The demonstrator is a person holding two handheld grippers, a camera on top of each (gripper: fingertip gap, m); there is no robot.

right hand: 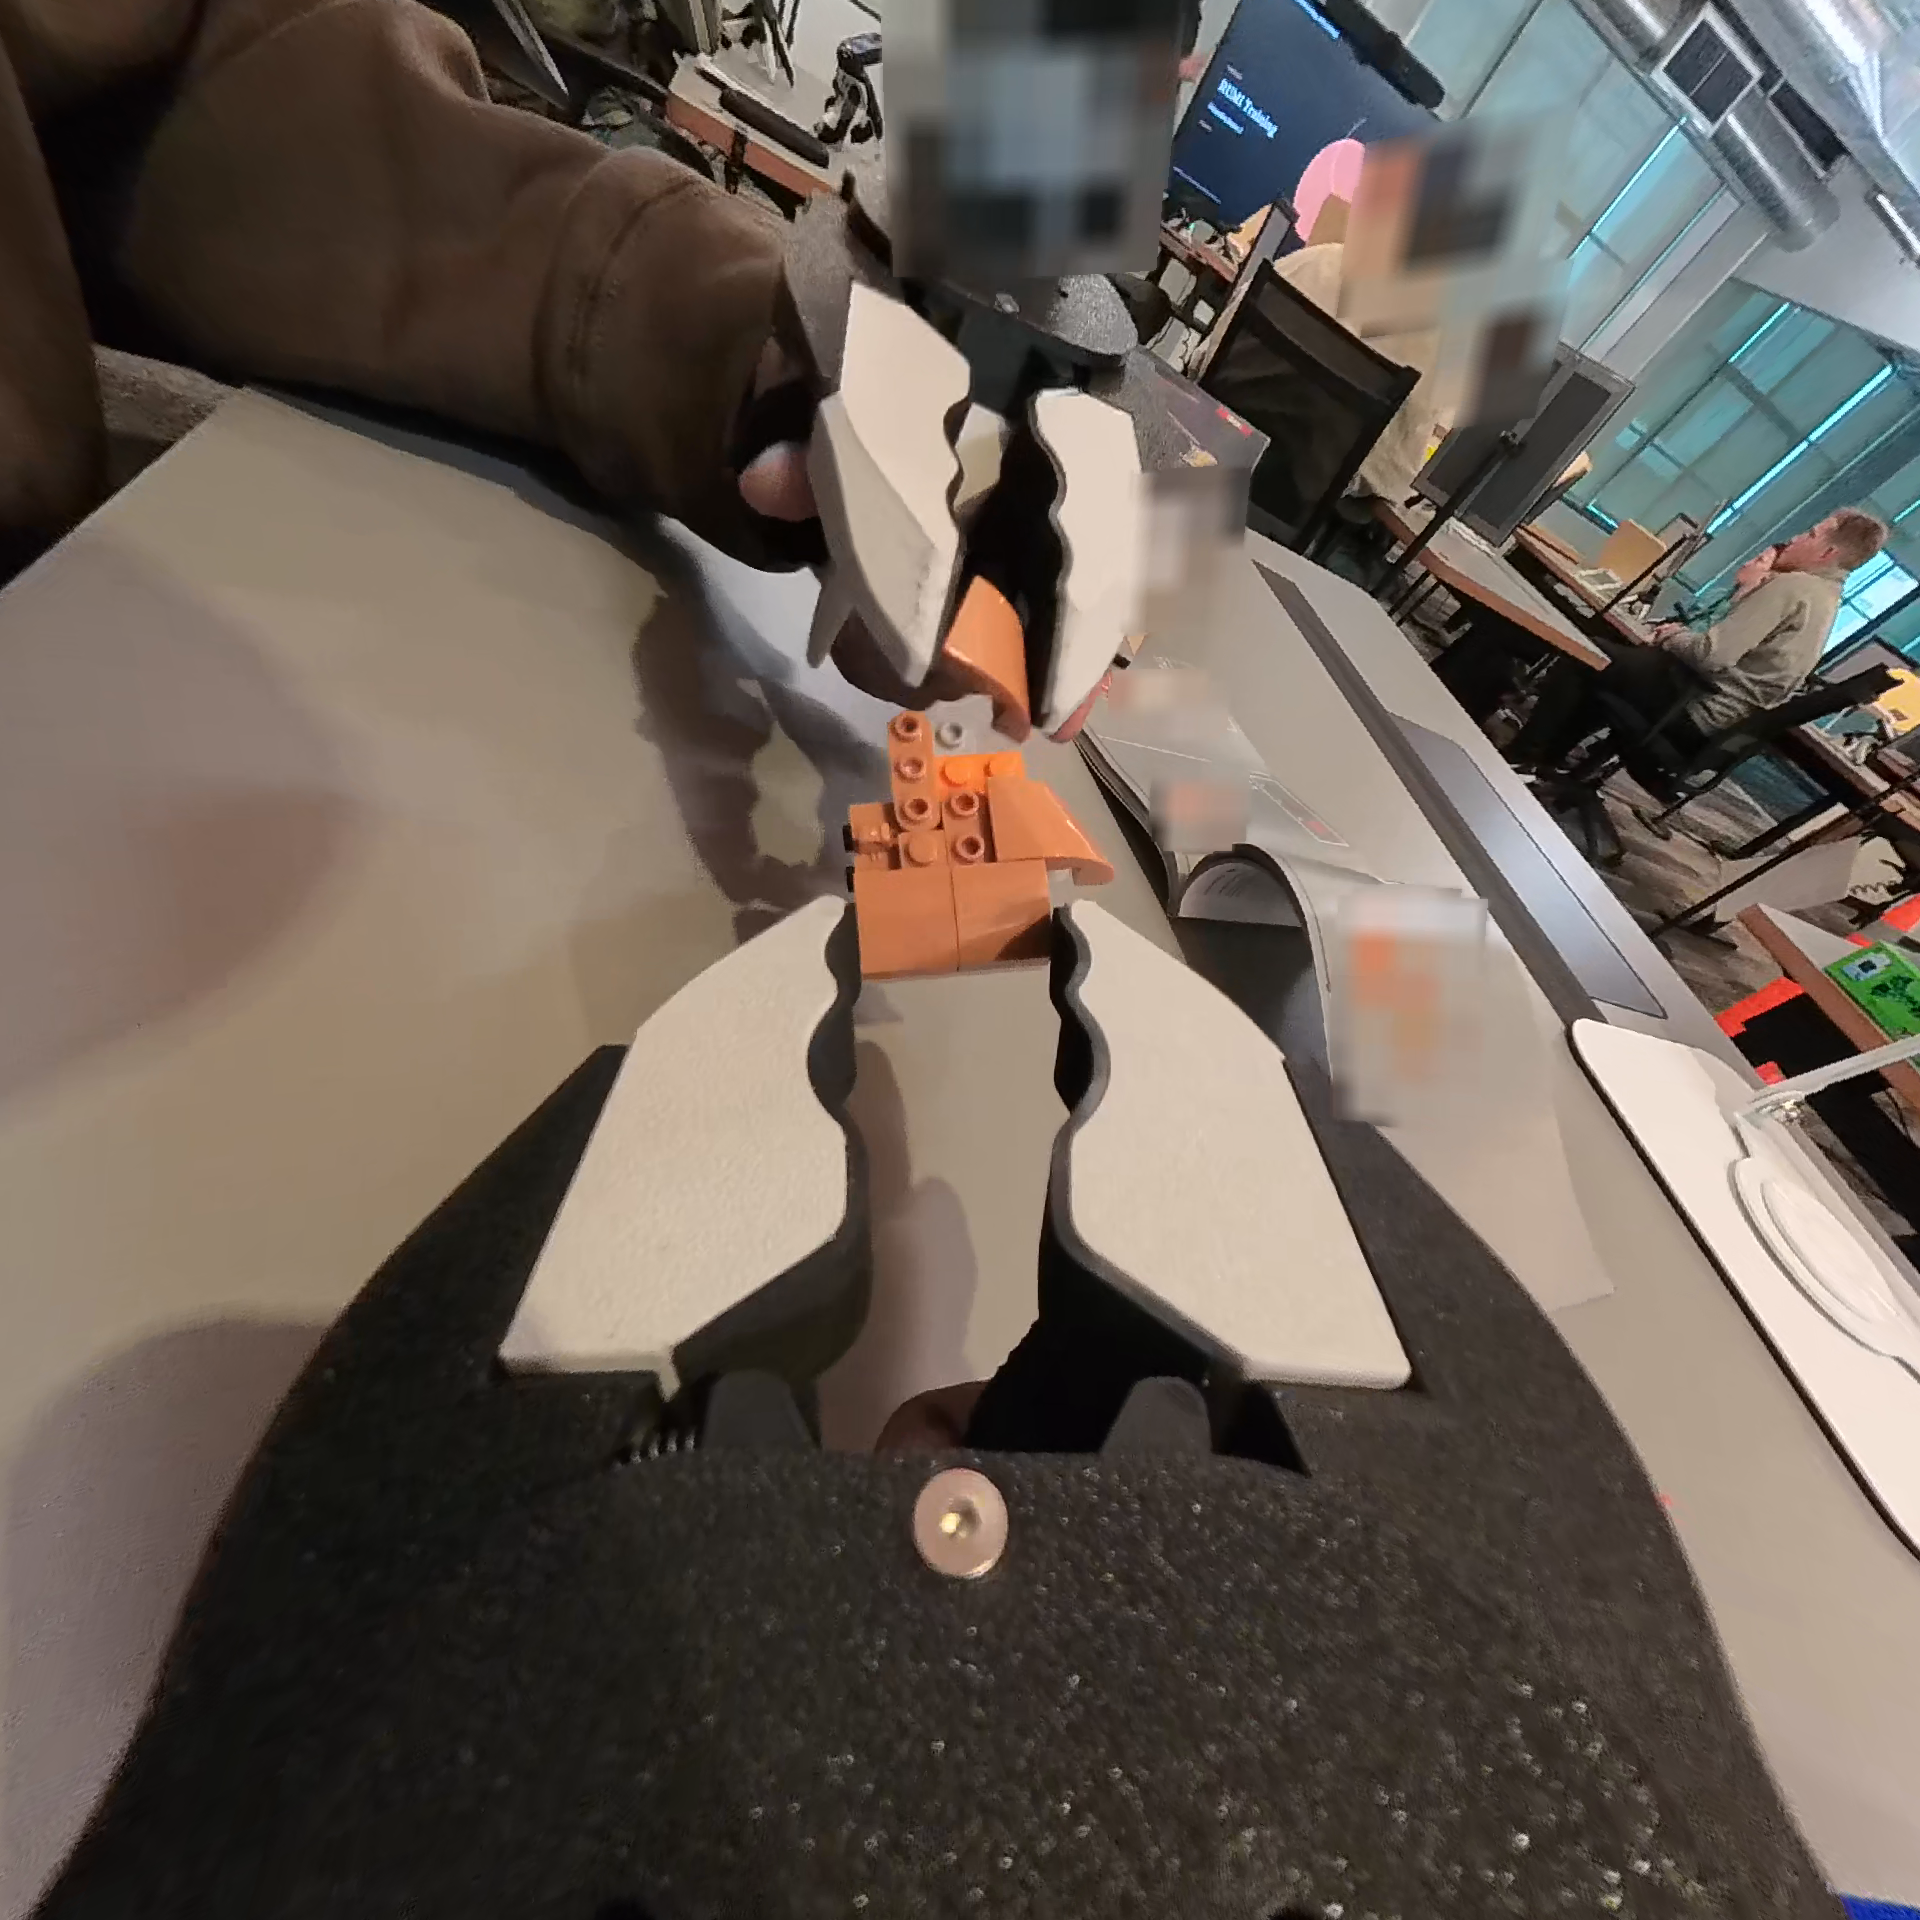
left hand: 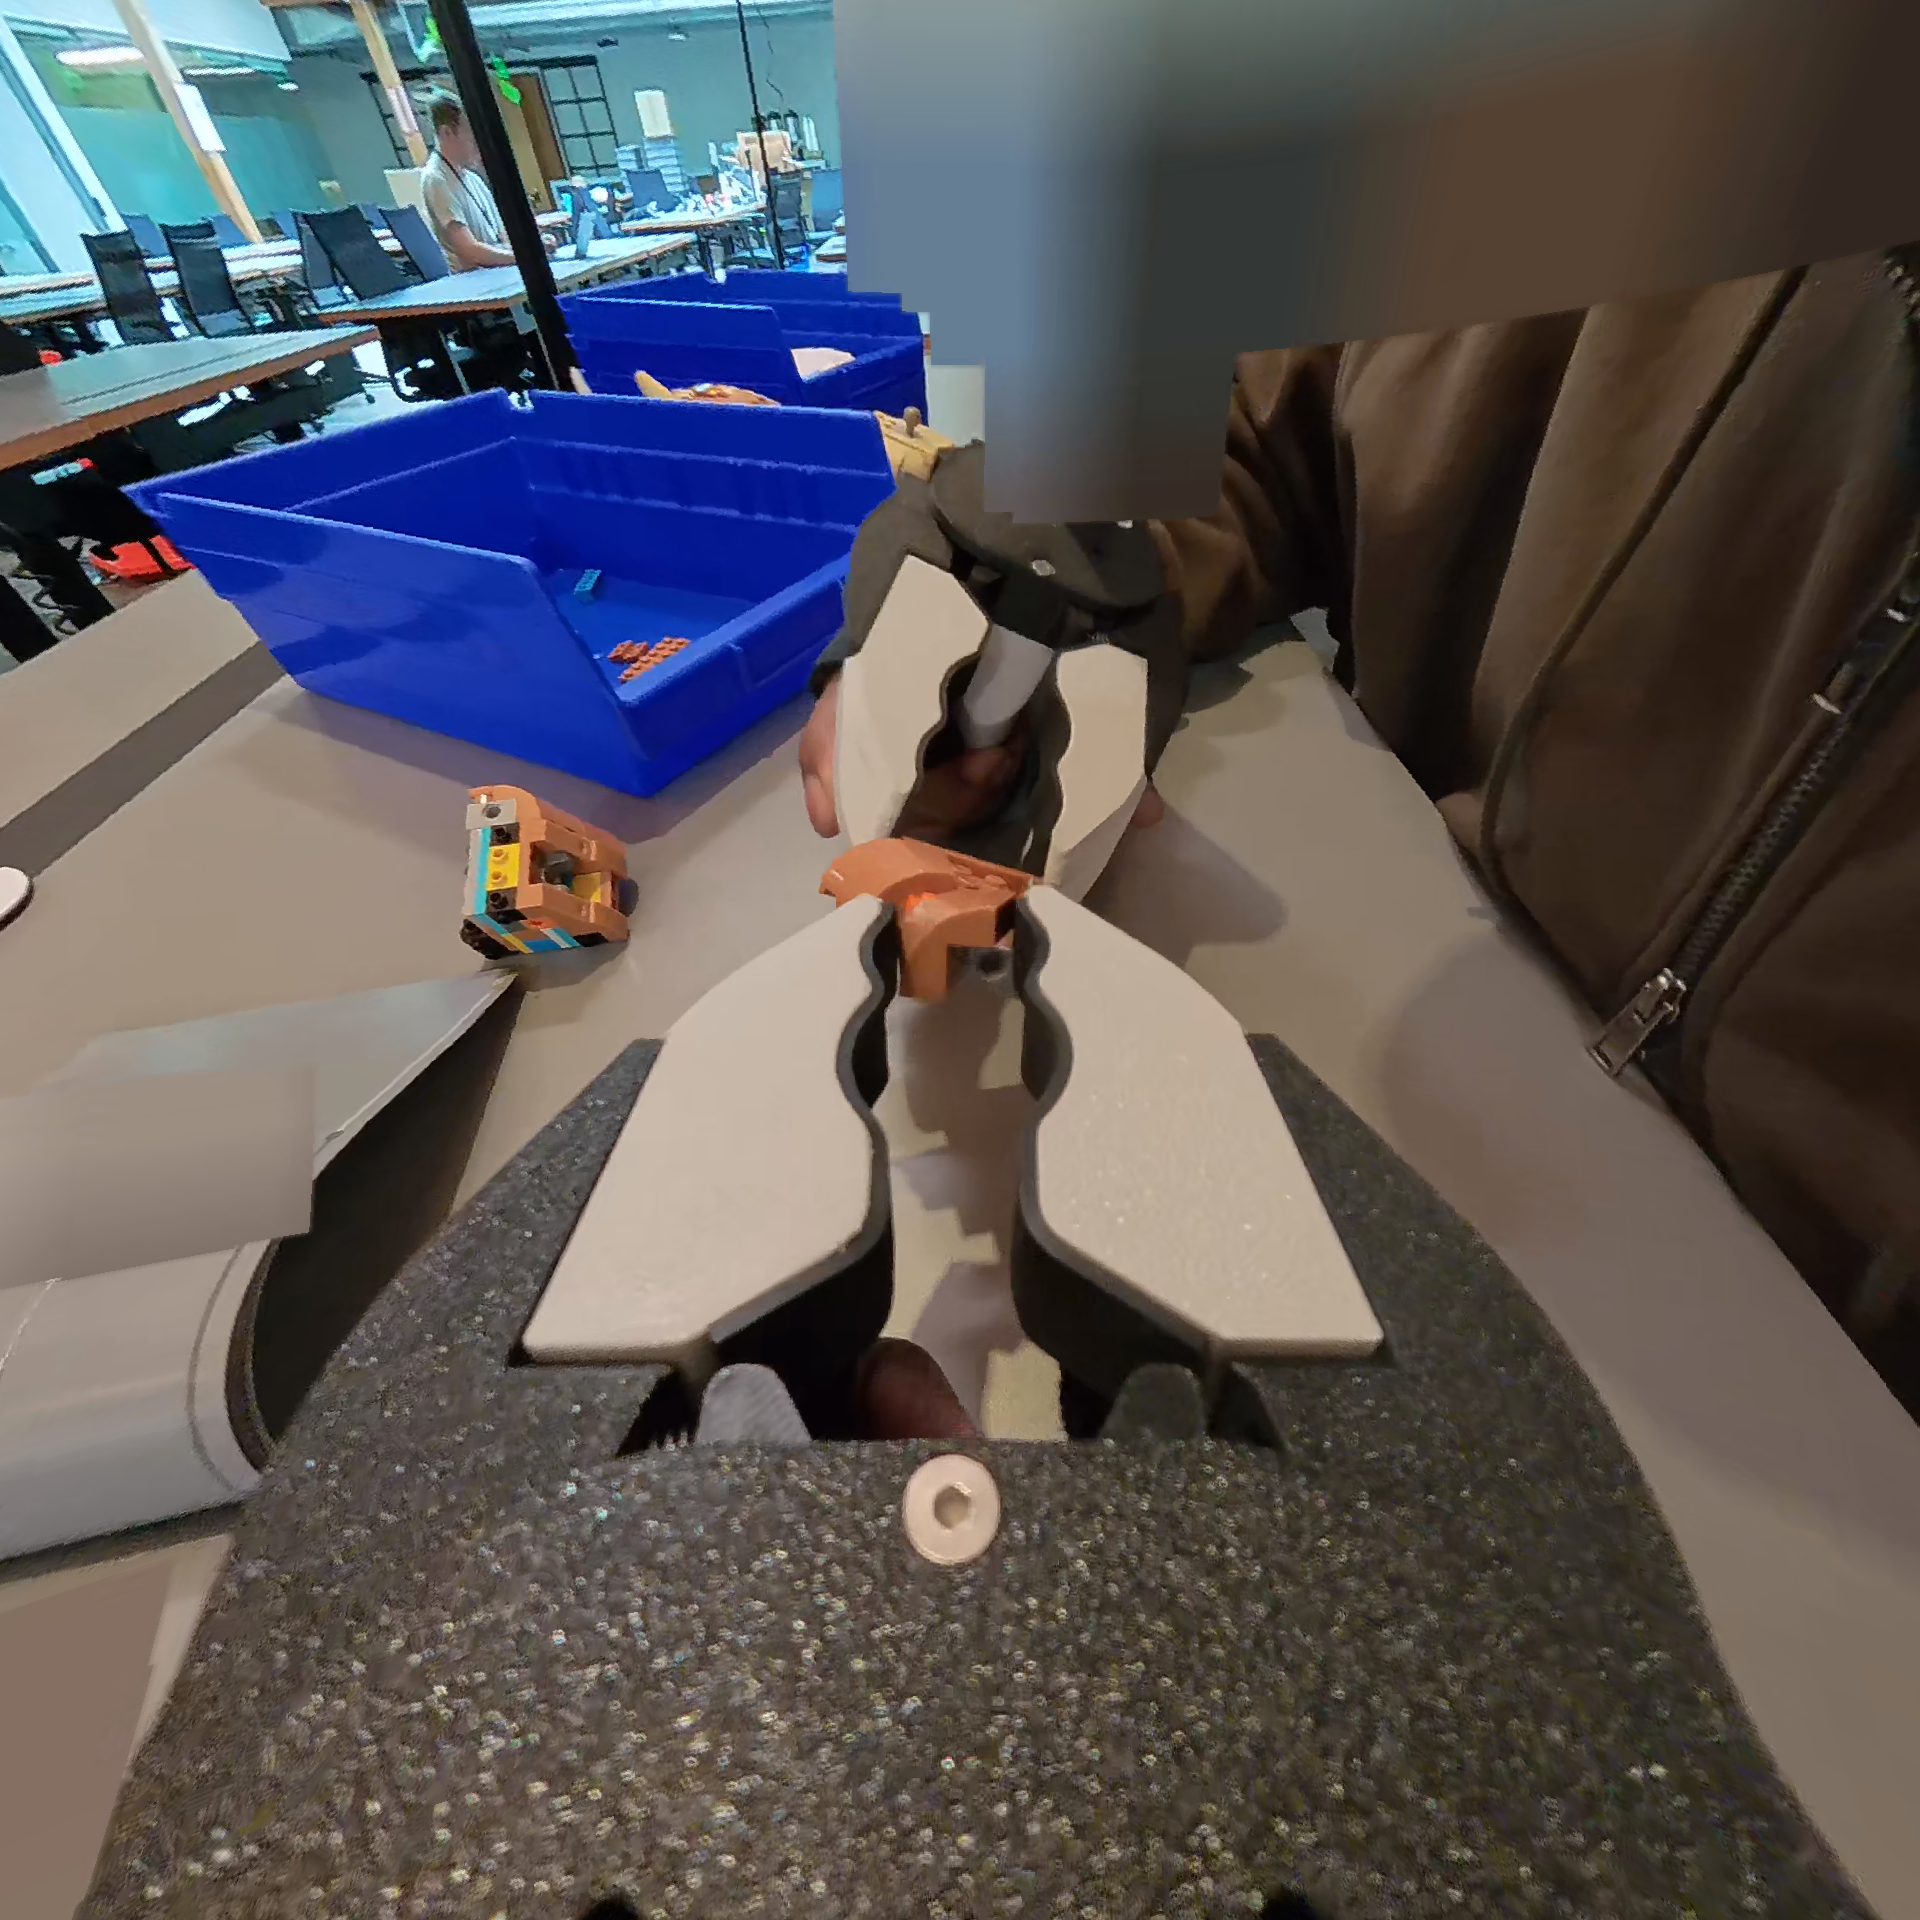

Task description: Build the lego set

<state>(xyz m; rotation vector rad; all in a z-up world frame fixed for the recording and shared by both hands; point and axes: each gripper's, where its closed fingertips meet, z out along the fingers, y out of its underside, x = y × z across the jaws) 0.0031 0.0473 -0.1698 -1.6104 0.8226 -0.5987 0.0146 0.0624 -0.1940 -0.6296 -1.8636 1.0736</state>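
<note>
My right gripper (right hand: pixel 951 920) is shut on a brown lego assembly (right hand: pixel 951 883) with studs on top, held just above the grey table (right hand: pixel 312 831). My left gripper (left hand: pixel 948 914) is shut on a brown curved slope piece (left hand: pixel 935 951). In the right wrist view the left gripper (right hand: pixel 992 696) comes in from above, and the curved piece (right hand: pixel 987 655) sits tilted right at the far studs of the assembly. In the left wrist view the right gripper (left hand: pixel 966 852) faces me with the assembly (left hand: pixel 914 873) at its tips.
A blue bin (left hand: pixel 499 582) holds a few small bricks (left hand: pixel 644 652), with a second blue bin (left hand: pixel 748 332) behind it. A small multicoloured lego sub-build (left hand: pixel 540 883) lies on the table. An open booklet (right hand: pixel 1236 883) lies to the right. A person's brown jacket (left hand: pixel 1662 727) is close. The tips of both grippers are at nearly the same place.
</note>
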